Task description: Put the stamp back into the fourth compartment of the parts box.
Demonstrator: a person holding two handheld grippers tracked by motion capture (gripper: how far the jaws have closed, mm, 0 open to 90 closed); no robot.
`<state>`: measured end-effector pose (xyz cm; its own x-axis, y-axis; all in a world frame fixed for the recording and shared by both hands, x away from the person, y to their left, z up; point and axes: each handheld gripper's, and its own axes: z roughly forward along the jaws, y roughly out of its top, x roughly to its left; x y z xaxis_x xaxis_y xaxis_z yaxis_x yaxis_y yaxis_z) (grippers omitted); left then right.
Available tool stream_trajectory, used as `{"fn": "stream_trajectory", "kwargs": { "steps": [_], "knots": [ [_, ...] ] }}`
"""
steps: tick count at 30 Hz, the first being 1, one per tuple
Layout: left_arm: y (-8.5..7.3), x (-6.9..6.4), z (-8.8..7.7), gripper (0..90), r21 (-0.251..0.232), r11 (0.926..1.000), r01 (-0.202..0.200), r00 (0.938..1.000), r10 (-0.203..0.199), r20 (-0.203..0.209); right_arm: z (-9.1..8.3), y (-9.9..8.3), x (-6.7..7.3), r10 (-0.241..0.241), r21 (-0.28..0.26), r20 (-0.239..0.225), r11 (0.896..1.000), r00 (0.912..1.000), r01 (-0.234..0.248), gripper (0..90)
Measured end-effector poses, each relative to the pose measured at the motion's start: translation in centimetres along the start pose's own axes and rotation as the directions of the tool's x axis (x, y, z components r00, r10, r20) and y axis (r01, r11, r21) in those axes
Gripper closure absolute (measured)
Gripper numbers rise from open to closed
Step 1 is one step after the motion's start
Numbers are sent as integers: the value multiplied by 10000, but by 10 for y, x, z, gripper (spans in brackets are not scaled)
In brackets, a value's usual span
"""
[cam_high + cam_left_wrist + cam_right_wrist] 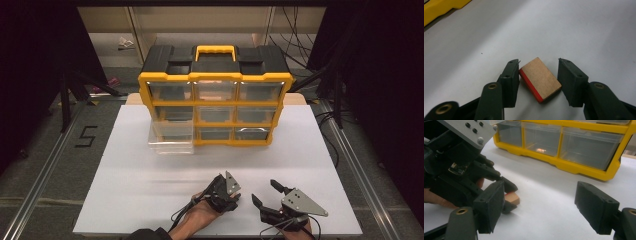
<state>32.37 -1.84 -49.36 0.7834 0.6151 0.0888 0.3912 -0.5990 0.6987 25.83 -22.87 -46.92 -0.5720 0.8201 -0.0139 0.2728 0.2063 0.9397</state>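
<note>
Wooden block (pixel 540 79) on white tabletop (pixel 150 175), near yellow organizer (pixel 215 95); between left gripper (pixel 539 72) jaws, untouched; right gripper (pixel 544 205) open; dark room.

Items counted: one yellow-and-black drawer cabinet (pixel 215 95) at the far side of the white counter (pixel 150 190), with nine clear drawers, one of them pulled out at lower left (pixel 171 140). One wooden block (pixel 540 79), red-edged. Two tools: left (pixel 227 192), right (pixel 265 192).

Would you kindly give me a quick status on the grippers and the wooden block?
Left gripper astride wooden block, jaws not gripping. Right gripper open, empty. Block flat on table, nothing in the way.
</note>
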Motion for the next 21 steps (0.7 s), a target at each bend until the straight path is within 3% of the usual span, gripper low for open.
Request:
{"fn": "stream_trajectory", "kwargs": {
  "steps": [5,6,12,21],
  "knots": [
    [0,3,-1,554,12,10000,-58,9999,58,127,0,0,0,-14,1,0,10000,10000,14,248],
    [-1,3,-2,656,-141,9999,19,10000,-18,67,0,0,0,-14,-3,-3,10000,10000,14,248],
    [-1,5,-3,664,-143,9999,-7,9998,10,192,0,0,0,-21,2,-5,10000,10000,21,248],
    [2,7,-13,665,-545,9985,17,9995,1,316,0,0,0,4,-9,11,10000,10000,-4,248]
  ]
}}
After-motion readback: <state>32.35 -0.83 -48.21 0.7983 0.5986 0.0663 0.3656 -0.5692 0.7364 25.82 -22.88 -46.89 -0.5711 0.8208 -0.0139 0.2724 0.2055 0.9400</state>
